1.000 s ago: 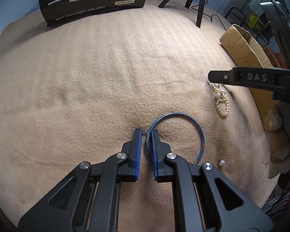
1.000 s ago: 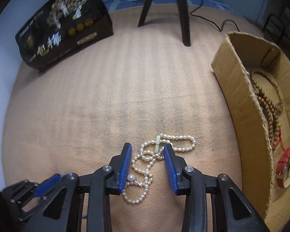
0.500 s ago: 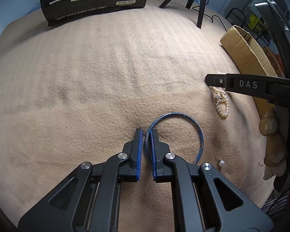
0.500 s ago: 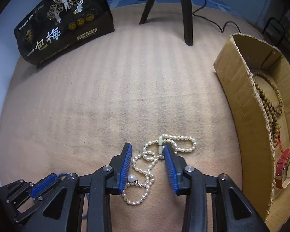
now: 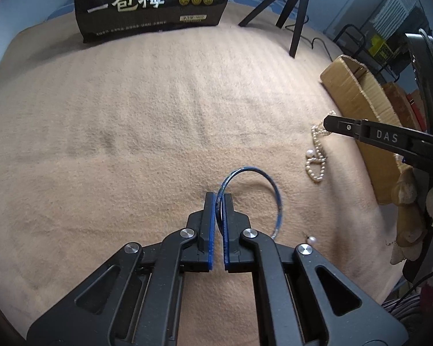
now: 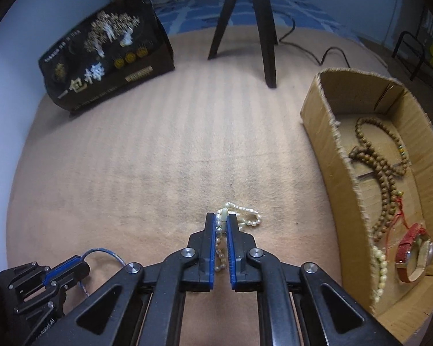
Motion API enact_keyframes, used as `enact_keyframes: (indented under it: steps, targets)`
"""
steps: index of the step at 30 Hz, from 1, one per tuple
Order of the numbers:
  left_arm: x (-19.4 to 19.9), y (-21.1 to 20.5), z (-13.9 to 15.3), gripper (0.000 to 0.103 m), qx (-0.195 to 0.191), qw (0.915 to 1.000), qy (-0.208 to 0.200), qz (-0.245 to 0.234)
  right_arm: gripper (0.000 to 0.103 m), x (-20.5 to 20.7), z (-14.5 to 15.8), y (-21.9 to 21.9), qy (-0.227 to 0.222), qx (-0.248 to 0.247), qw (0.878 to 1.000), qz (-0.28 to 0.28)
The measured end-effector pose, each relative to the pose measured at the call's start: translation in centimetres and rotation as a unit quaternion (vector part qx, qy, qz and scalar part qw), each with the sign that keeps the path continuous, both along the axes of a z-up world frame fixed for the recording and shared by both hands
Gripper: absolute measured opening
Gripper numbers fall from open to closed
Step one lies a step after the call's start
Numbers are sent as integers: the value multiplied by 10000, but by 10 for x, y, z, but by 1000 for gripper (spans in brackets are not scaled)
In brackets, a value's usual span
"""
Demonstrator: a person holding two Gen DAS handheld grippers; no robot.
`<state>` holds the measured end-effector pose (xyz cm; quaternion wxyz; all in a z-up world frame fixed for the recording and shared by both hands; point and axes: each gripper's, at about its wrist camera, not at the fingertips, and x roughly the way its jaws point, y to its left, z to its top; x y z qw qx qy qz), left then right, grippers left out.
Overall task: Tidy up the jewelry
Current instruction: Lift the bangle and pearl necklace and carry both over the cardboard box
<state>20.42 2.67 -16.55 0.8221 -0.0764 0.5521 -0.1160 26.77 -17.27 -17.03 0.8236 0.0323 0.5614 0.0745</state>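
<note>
Both grippers reach forward low over a tan blanket (image 5: 158,121). The left gripper (image 5: 220,201) has its jaws clamped on the near-left rim of a thin blue bangle (image 5: 270,183), whose ring stands out to the right of the blue pads. The right gripper (image 6: 221,225) has its jaws closed on a pearl necklace (image 6: 245,216): strands run down between the pads, a pale clasp piece sits at the tips, and a loop of pearls lies on the blanket just beyond and to the right. In the left wrist view that gripper enters from the right with "DAS" printed on its finger, held by a hand in a light glove (image 5: 407,210), and the necklace trails beneath its tip; a single loose pearl (image 5: 311,240) lies just right of the left gripper. At the far edge of the blanket a black snack bag (image 5: 151,1) stands with large white characters reading "一包梅" and three gold medallions; the smaller print is too fine to read. Black tripod legs (image 6: 267,37) stand beside it. To the right sits an open cardboard box (image 6: 326,132) holding a long strand of brown wooden beads (image 6: 381,170), a red-strapped wristwatch (image 6: 412,255) near its front corner, and a short string of pale beads (image 6: 381,271) along the near wall.
</note>
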Motion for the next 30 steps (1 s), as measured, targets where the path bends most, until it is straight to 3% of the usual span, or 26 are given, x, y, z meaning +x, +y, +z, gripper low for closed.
enact_keyframes:
  steps: [18, 30]
  targets:
    - [-22, -13, 67, 1, -553, 9961, -685, 94, 4, -48, 90, -31, -977, 458, 9942, 33]
    - [-29, -58, 107, 1, -1035, 9885, -1070, -252, 4, -63, 140, -62, -1581, 719, 9847, -172]
